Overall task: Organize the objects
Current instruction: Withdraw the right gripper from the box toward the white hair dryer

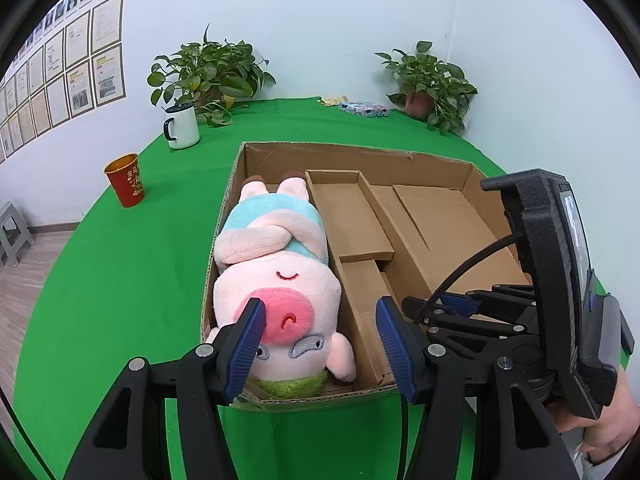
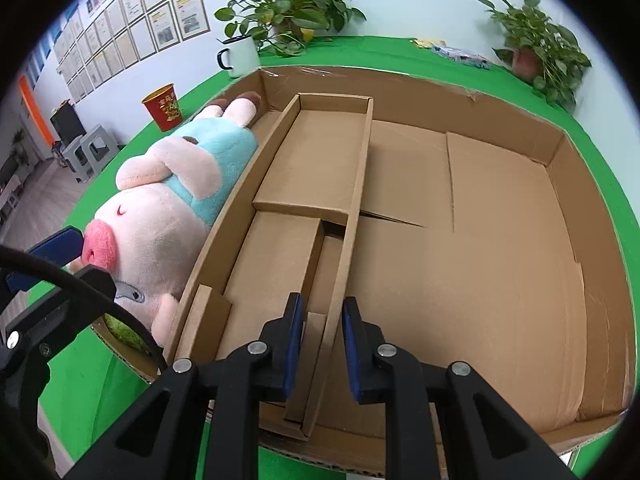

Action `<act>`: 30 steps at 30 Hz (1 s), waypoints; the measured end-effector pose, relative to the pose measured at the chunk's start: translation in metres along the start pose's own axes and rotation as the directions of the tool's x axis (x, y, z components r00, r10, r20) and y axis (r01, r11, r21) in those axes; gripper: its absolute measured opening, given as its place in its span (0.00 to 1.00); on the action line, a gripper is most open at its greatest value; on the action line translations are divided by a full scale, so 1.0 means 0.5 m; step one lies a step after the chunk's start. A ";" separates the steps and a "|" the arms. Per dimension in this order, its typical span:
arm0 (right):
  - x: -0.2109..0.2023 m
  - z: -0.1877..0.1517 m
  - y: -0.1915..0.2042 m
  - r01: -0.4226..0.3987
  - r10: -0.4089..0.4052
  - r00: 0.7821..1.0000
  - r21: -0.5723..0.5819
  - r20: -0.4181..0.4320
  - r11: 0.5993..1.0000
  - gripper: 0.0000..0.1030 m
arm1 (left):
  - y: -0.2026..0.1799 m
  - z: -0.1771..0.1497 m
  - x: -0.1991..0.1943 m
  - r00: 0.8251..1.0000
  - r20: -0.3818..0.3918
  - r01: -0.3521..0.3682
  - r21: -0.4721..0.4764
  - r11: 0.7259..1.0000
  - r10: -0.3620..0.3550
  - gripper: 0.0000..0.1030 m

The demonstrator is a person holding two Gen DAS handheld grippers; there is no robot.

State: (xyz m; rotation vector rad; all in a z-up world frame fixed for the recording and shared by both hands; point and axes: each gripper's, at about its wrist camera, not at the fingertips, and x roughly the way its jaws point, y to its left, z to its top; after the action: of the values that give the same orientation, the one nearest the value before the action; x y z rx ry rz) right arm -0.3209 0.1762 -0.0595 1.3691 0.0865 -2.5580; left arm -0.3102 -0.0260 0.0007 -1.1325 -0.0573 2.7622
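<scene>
Pink plush pig in teal shirt lies in brown cardboard box | left gripper jaws open, astride snout | right gripper jaws narrowly parted around cardboard divider wall, not clamped | advice: steady divider, withdraw left straight.

Pink plush pig in teal, brown box, green cloth

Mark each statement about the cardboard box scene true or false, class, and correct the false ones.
1. The plush pig lies in the left compartment of the cardboard box. True.
2. The left gripper is clamped shut on the pig. False: its jaws stand open, with the pig's head between them.
3. The right gripper straddles a cardboard divider wall. True.
4. The red cup stands inside the box. False: it stands outside on the green tablecloth.
5. The white mug has a dark handle. True.
</scene>
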 end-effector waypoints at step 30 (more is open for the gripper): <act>-0.264 -0.282 -0.079 -0.033 0.018 0.958 0.046 0.287 0.998 0.77 | -0.079 -0.077 -0.164 0.979 0.203 0.020 -0.024 0.999 -0.015 0.97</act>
State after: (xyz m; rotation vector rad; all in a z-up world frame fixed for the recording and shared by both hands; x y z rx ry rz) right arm -0.1454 0.2614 -0.0318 0.9915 -0.0465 -2.7221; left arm -0.2206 -0.0006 0.0338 -0.8471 -0.1271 2.8587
